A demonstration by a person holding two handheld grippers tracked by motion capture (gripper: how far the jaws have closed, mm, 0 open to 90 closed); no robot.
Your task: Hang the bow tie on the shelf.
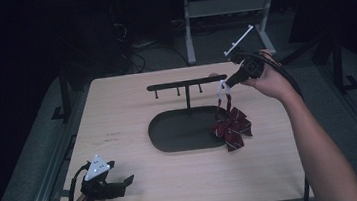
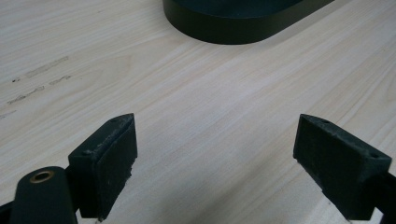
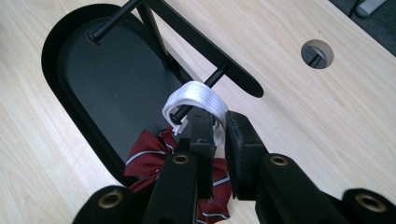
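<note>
While hung, bow tie beside tray

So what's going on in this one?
A person is hanging a red striped bow tie on a black peg stand that rises from an oval tray. Its white strap is looped over the end peg, with the right gripper around it, jaws slightly apart. The left gripper rests open over bare table.

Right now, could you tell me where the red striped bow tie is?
In the high view the red striped bow tie hangs at the right end of the black peg stand, its white strap looped over the end peg, beside the right gripper.
</note>
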